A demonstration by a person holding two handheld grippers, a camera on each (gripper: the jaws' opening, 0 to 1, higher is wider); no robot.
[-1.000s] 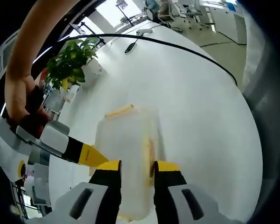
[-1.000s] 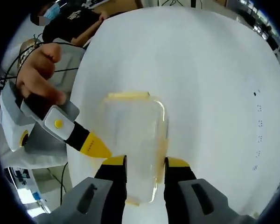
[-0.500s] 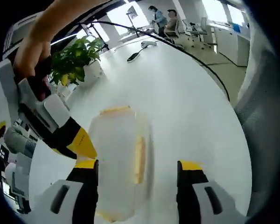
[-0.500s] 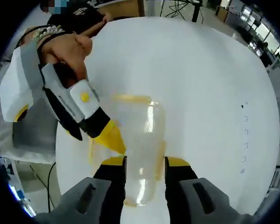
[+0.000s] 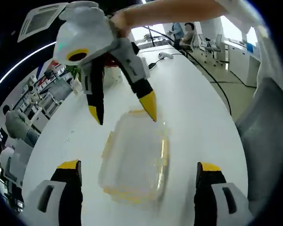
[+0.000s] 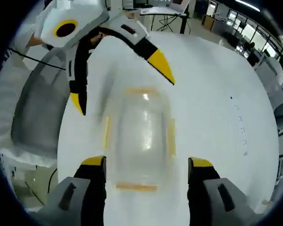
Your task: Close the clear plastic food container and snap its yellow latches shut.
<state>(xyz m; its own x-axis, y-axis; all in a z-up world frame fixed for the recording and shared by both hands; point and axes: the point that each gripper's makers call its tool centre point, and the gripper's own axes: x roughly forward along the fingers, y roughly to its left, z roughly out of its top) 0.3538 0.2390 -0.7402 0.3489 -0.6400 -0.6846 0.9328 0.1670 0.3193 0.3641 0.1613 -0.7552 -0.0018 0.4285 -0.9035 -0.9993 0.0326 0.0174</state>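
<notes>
While the left gripper (image 5: 137,165) is hovering with its jaws spread wide, the clear container (image 5: 136,162) is lying between them on the white desk (image 5: 198,117), toward its near edge, yellow latches (image 6: 170,136) along its sides; the right gripper (image 6: 146,162) is likewise standing wide apart, gripping nothing.

Container (image 5: 134,162) on table (image 5: 198,113) — between both tools.

Open office: white table (image 5: 193,108), desks, seated people (image 5: 188,33).
</notes>
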